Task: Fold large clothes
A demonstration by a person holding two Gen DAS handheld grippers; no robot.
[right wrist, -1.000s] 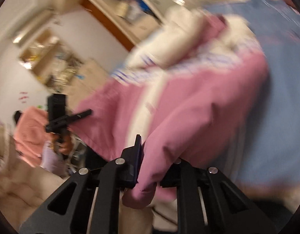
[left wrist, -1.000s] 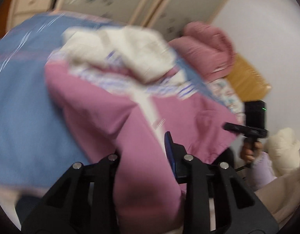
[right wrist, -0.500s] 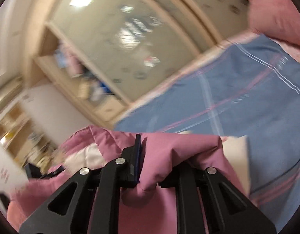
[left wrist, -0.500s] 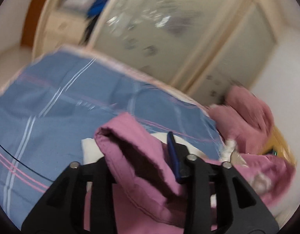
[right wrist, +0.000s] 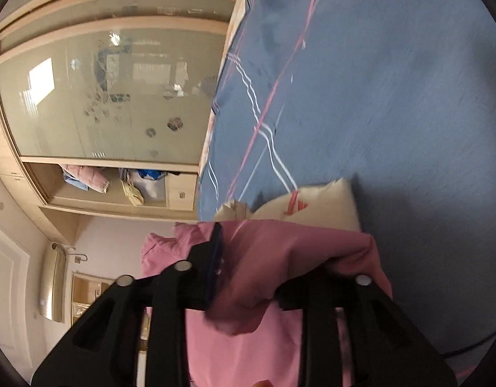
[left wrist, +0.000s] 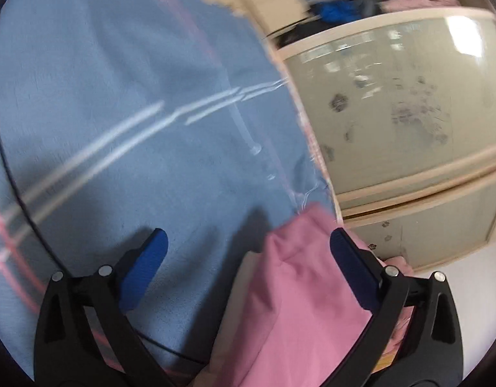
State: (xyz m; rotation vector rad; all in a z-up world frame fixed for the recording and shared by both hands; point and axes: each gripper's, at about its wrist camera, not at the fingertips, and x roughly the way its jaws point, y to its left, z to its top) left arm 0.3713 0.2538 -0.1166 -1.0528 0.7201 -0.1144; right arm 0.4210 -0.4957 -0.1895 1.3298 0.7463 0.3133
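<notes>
Two views, left wrist first. At six o'clock, the left gripper [left wrist: 248, 258], jaws spread wide after opening just now, gripping nothing. Between those jaws, toward five o'clock, a fold of the pink garment [left wrist: 296, 306], lying loose just beside the right-hand blue pad [left wrist: 351, 267] and well apart from the left-hand one. Just beside the pink, at six o'clock, a strip of cream lining [left wrist: 238, 306]. Beneath all of it, from seven o'clock round to twelve, the blue bedsheet [left wrist: 135, 96], crossed by pale and pink stripes, much blurred. At three o'clock, frosted wardrobe doors [left wrist: 409, 113] in pale wooden frames. Next, the right wrist view, rolled hard onto its side. At six o'clock, the right gripper [right wrist: 260, 274], jaws partway apart after opening just now, clamped on nothing. Across that gap, the same pink garment, slack and bunched, draped over the finger at five o'clock and hiding its pad; impossible to tell any contact there. At centre, just past the pink edge, more cream lining with a red mark, flat on the bedsheet. From twelve to four o'clock, bedsheet again. At ten o'clock, the wardrobe doors; at nine, an open shelf [right wrist: 96, 190] stuffed with bundled clothes.
</notes>
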